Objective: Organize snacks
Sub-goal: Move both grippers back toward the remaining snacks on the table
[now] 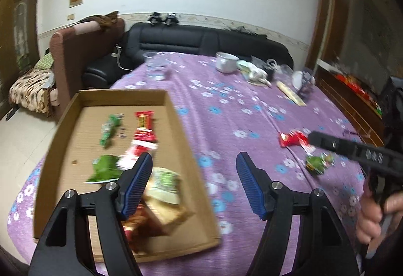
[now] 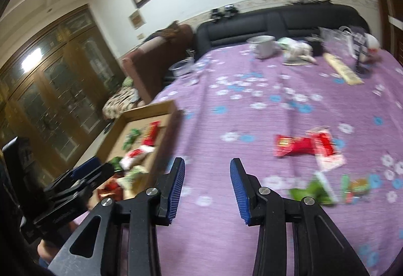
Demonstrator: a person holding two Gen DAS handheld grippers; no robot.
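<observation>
Both your left gripper (image 1: pixel 194 184) and right gripper (image 2: pixel 207 187) hang empty, jaws apart. Loose red packets (image 2: pixel 304 146) remain outside the cardboard tray (image 1: pixel 176 109).

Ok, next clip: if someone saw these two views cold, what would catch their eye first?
Probably the purple flowered tablecloth filling both views, and the shallow cardboard tray at its left edge, already holding a jumble of red and green snack packets. Next, the loose red packet and green packet still lying on the cloth to the right, just beyond the right gripper, whose blue-padded jaws stand open and empty.
</observation>
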